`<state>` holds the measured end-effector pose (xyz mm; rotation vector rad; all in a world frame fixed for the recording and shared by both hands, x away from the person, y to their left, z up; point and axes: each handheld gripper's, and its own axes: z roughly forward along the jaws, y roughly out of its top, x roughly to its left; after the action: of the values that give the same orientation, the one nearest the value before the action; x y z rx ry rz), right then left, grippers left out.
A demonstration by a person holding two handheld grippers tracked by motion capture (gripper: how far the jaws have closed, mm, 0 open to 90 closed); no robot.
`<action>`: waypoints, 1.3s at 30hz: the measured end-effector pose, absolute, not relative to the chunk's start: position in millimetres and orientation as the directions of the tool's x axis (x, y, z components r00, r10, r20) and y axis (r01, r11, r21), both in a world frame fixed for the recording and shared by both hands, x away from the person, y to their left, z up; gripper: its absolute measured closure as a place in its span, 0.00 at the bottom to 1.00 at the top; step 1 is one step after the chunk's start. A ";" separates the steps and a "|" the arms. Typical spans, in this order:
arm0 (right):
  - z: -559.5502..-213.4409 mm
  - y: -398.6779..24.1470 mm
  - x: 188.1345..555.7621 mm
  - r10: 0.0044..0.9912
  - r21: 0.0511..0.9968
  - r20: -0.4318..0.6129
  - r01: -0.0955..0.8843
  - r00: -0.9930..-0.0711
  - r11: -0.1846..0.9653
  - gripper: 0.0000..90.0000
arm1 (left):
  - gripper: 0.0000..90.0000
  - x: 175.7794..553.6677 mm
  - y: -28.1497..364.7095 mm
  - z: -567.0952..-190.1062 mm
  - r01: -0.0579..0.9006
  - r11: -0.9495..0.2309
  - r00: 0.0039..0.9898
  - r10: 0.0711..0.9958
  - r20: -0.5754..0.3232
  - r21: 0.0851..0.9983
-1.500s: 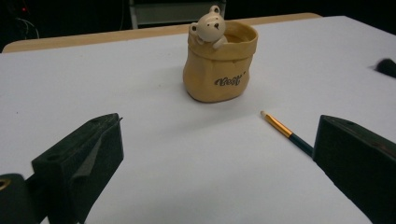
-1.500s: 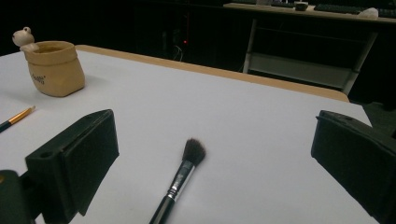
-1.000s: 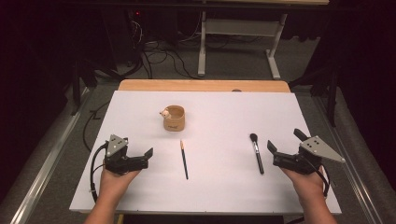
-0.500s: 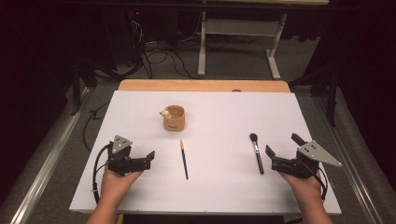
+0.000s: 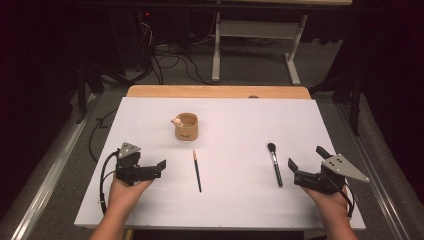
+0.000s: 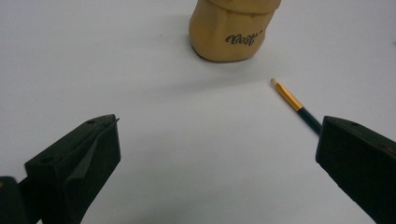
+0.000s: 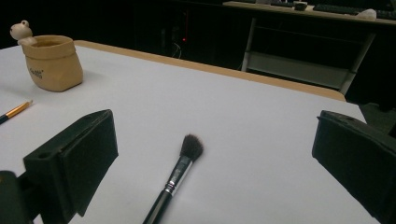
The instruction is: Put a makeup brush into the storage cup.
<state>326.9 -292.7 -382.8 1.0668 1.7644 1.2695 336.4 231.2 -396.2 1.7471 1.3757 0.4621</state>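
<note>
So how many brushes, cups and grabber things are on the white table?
Brushes: 2, the thin brush and the fluffy brush
Cups: 1, the tan cup
Grabbers: 2, the left gripper and the right gripper
Total: 5

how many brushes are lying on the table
2. A thin brush lies right of the left claw, below the tan pot. A fluffy black brush lies just left of the right claw. The pot's inside is partly hidden.
</note>
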 end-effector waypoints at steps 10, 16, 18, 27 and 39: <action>-384.1 -292.9 329.7 0.904 0.962 -0.066 0.213 -0.423 0.170 0.02 | 0.01 348.6 221.1 -370.5 0.695 -0.060 0.321 0.917 -0.235 0.716; -382.4 -288.6 328.5 0.899 0.964 -0.065 0.207 -0.434 0.170 0.02 | 0.01 348.6 208.1 -372.0 0.726 -0.082 0.326 0.915 -0.237 0.683; -381.8 -288.6 327.6 0.900 0.964 -0.060 0.210 -0.431 0.165 0.02 | 0.01 349.2 205.6 -373.5 0.734 -0.092 0.326 0.917 -0.231 0.673; -383.4 -289.0 329.4 0.896 0.962 -0.058 0.214 -0.441 0.168 0.02 | 0.01 361.1 199.5 -384.3 0.780 -0.141 0.335 0.917 -0.218 0.610; -382.6 -286.4 329.7 0.894 0.962 -0.060 0.211 -0.445 0.170 0.02 | 0.03 370.0 191.7 -387.8 0.835 -0.213 0.374 0.896 -0.239 0.507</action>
<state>329.7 -286.4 -382.6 1.0490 1.7848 1.3083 370.0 191.7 -387.8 2.0750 1.4875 0.1413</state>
